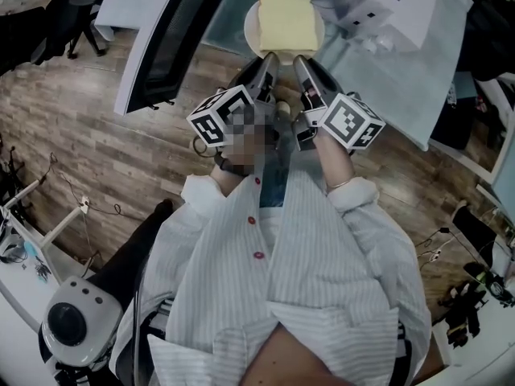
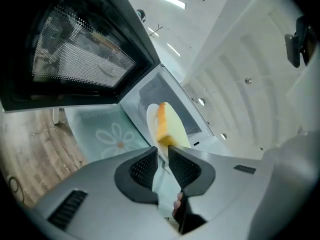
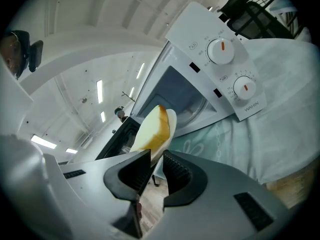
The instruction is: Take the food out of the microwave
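Closest to you is your own striped shirt [image 1: 322, 248], filling the bottom of the head view above the wooden floor [image 1: 96, 151]. Off to the left, the microwave door [image 1: 161, 39] is swung wide open.

Next comes your left gripper [image 1: 268, 61]. Its jaws are nipped onto the near rim of the white plate [image 1: 251, 24], and in the left gripper view that rim runs right down between the ribbed pads [image 2: 142, 166]. The plate's up in the air, carried between both grippers just in front of the open cavity [image 3: 185, 94]. The slice of bread [image 1: 287, 18] lies on it and covers most of it.

Your right gripper [image 1: 302, 61] sits just beside the left one, pinching that same near rim. In the right gripper view the bread's edge comes down to the jaws too.

Further right is the microwave [image 3: 220, 69] body with its two dials [image 3: 220, 50], standing on a pale flower-print cloth [image 1: 402, 79].
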`<state>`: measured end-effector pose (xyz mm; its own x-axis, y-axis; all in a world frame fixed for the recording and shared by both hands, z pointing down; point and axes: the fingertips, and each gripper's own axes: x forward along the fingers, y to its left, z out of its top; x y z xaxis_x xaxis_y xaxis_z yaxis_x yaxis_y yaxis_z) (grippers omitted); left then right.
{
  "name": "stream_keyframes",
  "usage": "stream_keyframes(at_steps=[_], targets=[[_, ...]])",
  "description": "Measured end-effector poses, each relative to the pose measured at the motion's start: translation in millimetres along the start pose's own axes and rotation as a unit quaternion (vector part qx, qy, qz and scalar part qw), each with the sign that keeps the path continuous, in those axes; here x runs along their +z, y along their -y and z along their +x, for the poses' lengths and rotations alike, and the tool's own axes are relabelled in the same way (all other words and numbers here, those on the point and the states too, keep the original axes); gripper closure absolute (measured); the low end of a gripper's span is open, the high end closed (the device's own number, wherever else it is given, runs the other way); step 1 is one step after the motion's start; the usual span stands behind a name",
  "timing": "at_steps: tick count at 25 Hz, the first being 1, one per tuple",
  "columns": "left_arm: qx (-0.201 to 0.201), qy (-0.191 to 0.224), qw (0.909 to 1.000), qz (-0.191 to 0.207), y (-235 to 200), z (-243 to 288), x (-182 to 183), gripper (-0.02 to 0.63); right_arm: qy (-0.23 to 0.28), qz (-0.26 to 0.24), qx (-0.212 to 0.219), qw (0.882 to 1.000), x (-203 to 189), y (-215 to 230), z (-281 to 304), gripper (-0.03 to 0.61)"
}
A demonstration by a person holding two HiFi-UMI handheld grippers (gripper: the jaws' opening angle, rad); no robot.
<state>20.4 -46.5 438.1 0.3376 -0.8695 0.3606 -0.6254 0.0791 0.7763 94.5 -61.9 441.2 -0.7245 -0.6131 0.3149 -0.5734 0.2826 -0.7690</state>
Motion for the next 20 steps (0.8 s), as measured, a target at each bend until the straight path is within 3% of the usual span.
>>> stream_keyframes(at_steps=[11, 20], targets=[[-0.014, 0.013, 0.9998, 0.008, 34, -38, 9, 0.54, 0.019, 0.009, 0.027, 0.999, 7, -40, -31, 0.486], [-0.054, 0.012, 0.9983, 0.021, 52, -45, 29, 0.54, 0.059, -0.01, 0.035, 0.998, 25, -68, -37, 0.489]])
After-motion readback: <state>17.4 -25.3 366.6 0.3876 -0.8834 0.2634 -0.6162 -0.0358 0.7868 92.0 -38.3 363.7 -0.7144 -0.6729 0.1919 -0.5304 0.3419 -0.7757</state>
